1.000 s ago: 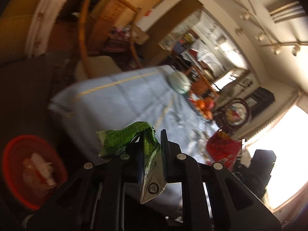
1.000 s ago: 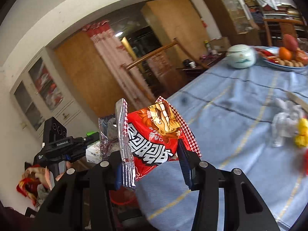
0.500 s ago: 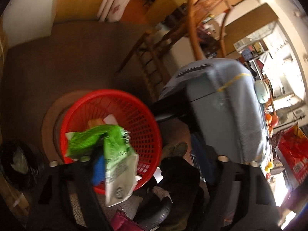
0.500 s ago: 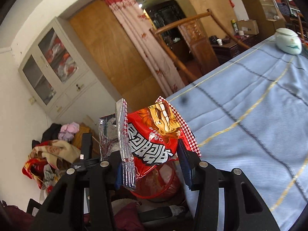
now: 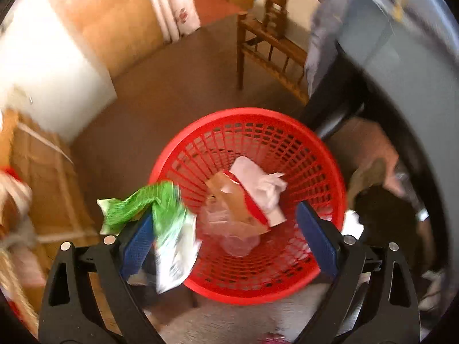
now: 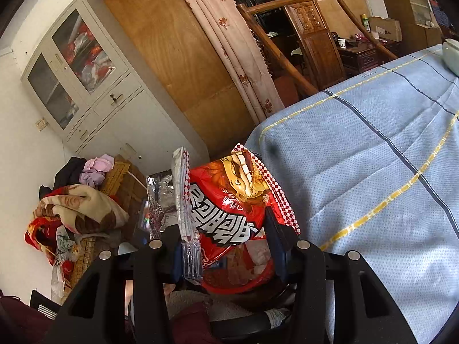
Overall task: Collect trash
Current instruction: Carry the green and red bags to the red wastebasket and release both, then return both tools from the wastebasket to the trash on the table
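Wrappers here look light, crinkly and slippery: the green wrapper (image 5: 160, 223) clings to the left pad of the left gripper (image 5: 226, 240), jaws opening above the red basket (image 5: 330, 166), lower centre, while the right gripper (image 6: 226, 246) pinches the red snack bag (image 6: 229, 206) mid-body

We have swung the left claw (image 5: 226, 235) from above the table (image 6: 373, 172) down over the red basket (image 5: 330, 172). Its jaws are opening, and the green wrapper (image 5: 160, 215), no longer clamped, hangs against the left pad only. The right claw (image 6: 226, 246) has moved toward the table edge.
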Motion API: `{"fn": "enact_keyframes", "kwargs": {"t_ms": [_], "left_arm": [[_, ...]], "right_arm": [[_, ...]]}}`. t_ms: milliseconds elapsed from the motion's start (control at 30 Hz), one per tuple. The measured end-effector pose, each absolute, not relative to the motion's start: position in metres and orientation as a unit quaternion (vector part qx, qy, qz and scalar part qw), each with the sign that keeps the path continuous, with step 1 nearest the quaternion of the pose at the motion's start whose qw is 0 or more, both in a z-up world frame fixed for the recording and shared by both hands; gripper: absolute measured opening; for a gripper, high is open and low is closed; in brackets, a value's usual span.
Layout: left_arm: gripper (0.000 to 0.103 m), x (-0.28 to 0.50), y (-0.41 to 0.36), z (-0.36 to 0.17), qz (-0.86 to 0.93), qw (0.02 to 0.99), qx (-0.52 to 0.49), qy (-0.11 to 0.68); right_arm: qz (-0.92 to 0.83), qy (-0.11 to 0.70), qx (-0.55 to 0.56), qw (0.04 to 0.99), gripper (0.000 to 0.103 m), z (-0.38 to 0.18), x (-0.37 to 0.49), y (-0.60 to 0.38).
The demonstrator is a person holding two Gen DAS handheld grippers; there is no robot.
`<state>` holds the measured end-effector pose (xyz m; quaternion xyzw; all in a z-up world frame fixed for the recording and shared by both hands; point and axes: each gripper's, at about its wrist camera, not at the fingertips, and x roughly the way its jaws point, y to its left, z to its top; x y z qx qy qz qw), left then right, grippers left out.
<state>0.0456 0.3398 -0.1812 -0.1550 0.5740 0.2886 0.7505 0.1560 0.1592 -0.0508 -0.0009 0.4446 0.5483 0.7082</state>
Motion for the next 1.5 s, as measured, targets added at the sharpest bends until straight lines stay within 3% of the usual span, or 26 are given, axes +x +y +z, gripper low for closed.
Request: {"fn": "enact_keyframes", "kwargs": {"t_ms": [100, 600, 800, 1100, 1500], "left_arm": [[0.091, 0.051, 0.327, -0.183, 0.271, 0.771, -0.120, 0.565], [0.091, 0.014, 0.357, -0.124, 0.358, 0.783, -0.209, 0.463], [0.096, -0.011, 0.376, -0.103, 0.442, 0.769, -0.223, 0.404], [0.096, -0.032, 0.408, -0.107, 0.497, 0.736, -0.260, 0.379], [0.096, -0.029, 0.408, -0.115, 0.471, 0.741, -0.273, 0.394]], "right_arm": [[0.548, 0.444, 0.004, 0.709, 0.048, -0.051, 0.159, 0.154], [0.553, 0.447, -0.006, 0.703, 0.049, -0.055, 0.151, 0.157], [0.567, 0.467, -0.041, 0.677, 0.049, -0.075, 0.136, 0.191], [0.564, 0.497, -0.152, 0.642, 0.071, -0.124, 0.107, 0.266], [0.558, 0.466, -0.129, 0.675, 0.074, -0.093, 0.113, 0.251]]}}
